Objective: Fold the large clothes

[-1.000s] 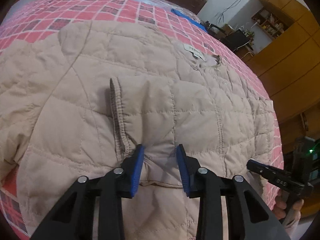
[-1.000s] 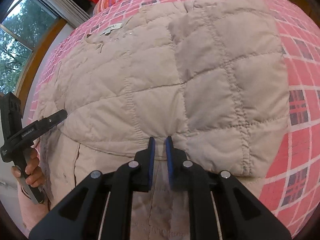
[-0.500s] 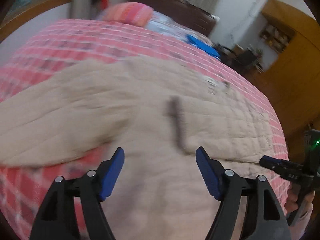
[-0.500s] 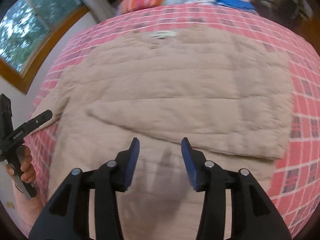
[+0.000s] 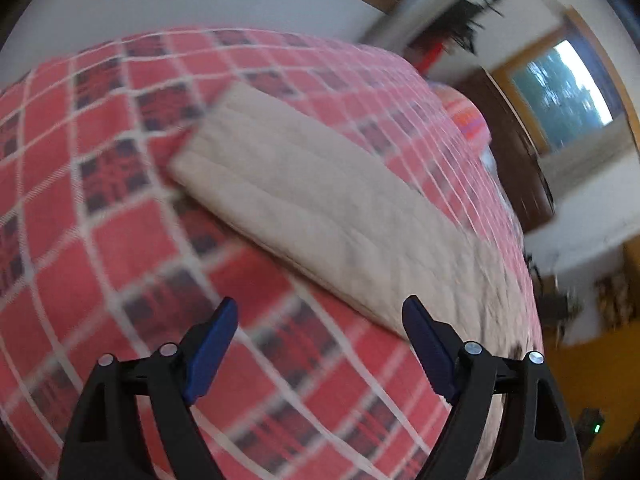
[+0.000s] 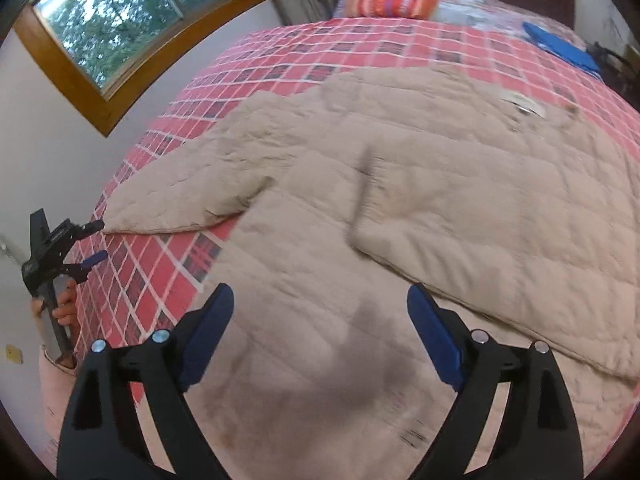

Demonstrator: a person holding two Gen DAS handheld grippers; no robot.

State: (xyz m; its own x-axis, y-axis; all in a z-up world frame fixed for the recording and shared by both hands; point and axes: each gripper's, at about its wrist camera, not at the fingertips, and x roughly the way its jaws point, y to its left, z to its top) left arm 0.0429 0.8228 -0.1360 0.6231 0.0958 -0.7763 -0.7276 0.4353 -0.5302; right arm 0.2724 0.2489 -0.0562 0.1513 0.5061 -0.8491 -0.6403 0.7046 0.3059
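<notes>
One sleeve folded in, one still out.
Jacket (image 6: 400, 208) spread across the bed (image 6: 304, 52); right sleeve (image 6: 500, 248) laid over the body, left sleeve (image 5: 304, 196) flat toward the bed's left edge, not yet folded. Left gripper (image 5: 320, 344) low over the blanket just short of that sleeve, right gripper (image 6: 320, 336) above the hem; both gaping wide, holding nothing.

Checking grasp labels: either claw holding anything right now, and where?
Nothing held. Left claw and right claw are both open, empty, above the jacket.
</notes>
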